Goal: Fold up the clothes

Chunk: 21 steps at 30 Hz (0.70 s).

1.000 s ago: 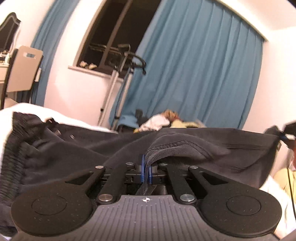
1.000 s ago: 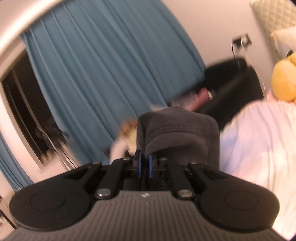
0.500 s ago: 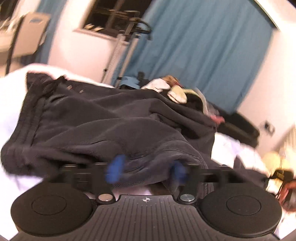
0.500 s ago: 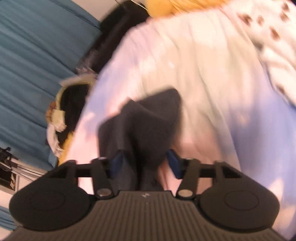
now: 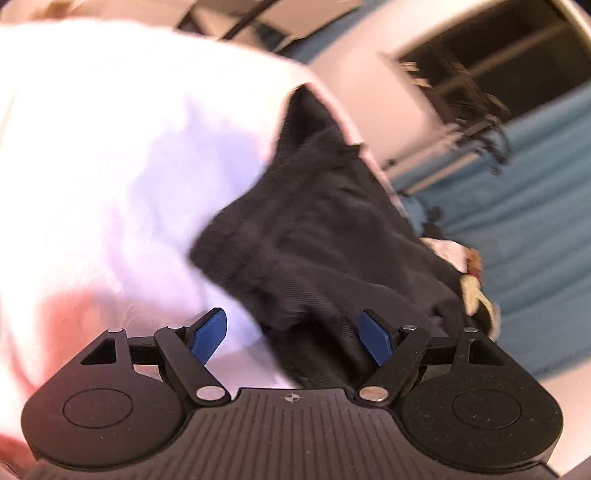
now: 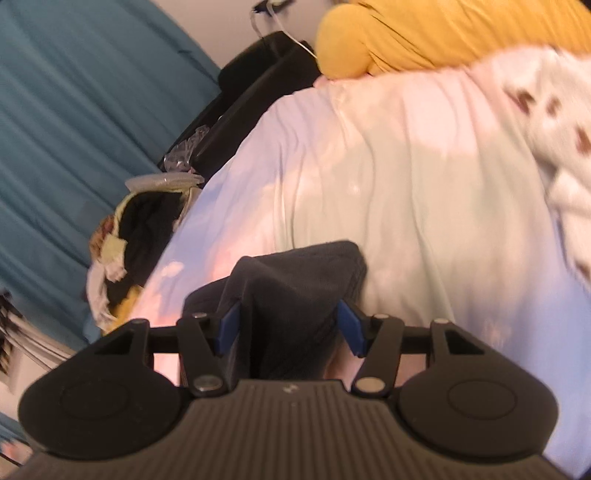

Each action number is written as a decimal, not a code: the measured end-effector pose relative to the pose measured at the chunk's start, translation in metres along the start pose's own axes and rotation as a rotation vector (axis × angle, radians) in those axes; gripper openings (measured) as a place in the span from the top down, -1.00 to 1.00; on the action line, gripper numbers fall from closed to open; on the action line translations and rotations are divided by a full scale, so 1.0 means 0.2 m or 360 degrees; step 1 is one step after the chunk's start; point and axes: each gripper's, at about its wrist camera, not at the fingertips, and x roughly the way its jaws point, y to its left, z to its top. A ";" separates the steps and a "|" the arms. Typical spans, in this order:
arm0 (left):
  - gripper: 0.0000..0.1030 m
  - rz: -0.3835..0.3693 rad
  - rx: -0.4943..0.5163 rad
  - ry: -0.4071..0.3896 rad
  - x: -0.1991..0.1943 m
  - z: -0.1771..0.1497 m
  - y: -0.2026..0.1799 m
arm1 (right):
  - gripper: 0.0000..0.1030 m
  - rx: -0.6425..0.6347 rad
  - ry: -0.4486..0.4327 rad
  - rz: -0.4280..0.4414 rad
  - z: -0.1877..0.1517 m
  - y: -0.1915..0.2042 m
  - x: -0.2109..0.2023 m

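Dark garment point(image 5: 325, 229) lies on the bed point(image 5: 110, 166), spread in a loose heap toward the bed's far edge; a ribbed band, likely waistband or hem, runs along its near edge in the left wrist view. In the right wrist view another part of the same dark cloth point(image 6: 291, 280) sits bunched on the pale sheet point(image 6: 406, 184). Left tongs point(image 5: 295, 334): blue pads wide apart, cloth edge lying between them but not pinched. Right tongs point(image 6: 290, 325): also spread, a raised fold of cloth standing between the pads; left pad looks close to the fabric, contact not certain, no clamp. Judgement on handling: knit, soft, limp, moderately heavy for clothing; will sag and drag rather than hold shape, not slippery, not fragile. Best purchase is probably the thicker ribbed band or a seamed corner, one per tongs, so the panel hangs flat. Surroundings: yellow plush point(image 6: 424, 33) at the bed head, clothes pile point(image 6: 136, 236) beside the bed, teal curtain point(image 6: 74, 92) behind. Frames motion-blurred.
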 end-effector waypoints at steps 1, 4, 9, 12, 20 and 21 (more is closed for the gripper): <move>-0.59 -0.0004 -0.0047 0.0007 0.03 0.01 0.01 | -0.14 -0.0044 -0.0012 -0.0012 0.00 0.01 0.02; -0.59 -0.0018 -0.0187 0.0029 0.14 0.03 0.04 | -0.13 -0.0125 -0.0032 -0.0038 -0.01 0.02 0.07; 0.23 0.0116 -0.0185 -0.0003 0.19 0.03 0.05 | 0.69 -0.0135 0.0022 -0.0028 -0.02 0.00 0.11; 0.80 0.0052 -0.0123 -0.0103 0.10 0.05 0.02 | 0.81 -0.0145 -0.0042 0.0030 -0.02 0.05 -0.01; 0.83 -0.0180 -0.0068 -0.0641 -0.23 0.24 0.02 | 0.34 -0.0308 -0.0504 0.0396 0.05 0.32 -0.41; 0.83 -0.0155 -0.0092 -0.0615 -0.20 0.27 0.04 | 0.02 -0.0320 -0.0527 0.0402 0.06 0.33 -0.41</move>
